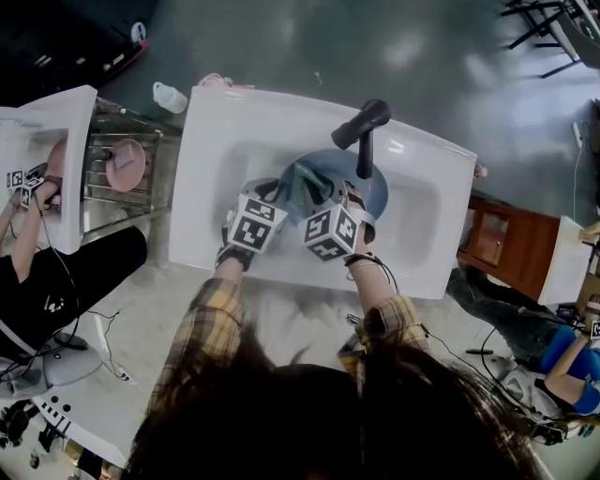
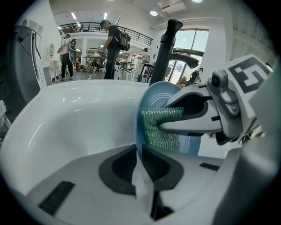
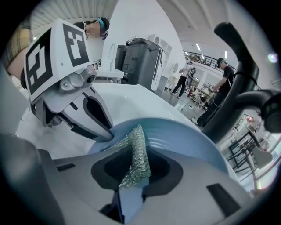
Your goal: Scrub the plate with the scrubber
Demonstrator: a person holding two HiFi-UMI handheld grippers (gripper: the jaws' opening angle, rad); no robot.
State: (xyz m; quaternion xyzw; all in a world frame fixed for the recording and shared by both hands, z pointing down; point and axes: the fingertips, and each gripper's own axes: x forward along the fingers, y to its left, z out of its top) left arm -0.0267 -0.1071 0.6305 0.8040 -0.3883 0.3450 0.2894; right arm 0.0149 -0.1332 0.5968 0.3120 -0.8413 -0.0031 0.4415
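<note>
Scrub step in hand: plate (image 1: 372, 190) steadied in sink (image 1: 427, 230)
Left gripper (image 2: 137, 153) clamped on plate rim, 8 o'clock in head view; right gripper (image 3: 134, 171) clamped on scrubber (image 3: 137, 145); next stroke likely needs firm face contact

**An open research hall set up with wash stations**

Seen from the floor, a free-standing white basin (image 1: 216, 122) with a black tap (image 1: 364, 131) stands just beside a second basin (image 1: 66, 112), where another person (image 1: 37, 281) works. The bare grey floor (image 1: 281, 47), loose cables (image 1: 450, 349), railed mezzanine (image 2: 85, 26), ceiling spotlights (image 2: 153, 13) and people wearing backpacks (image 2: 115, 41) indicate a lab.
</note>
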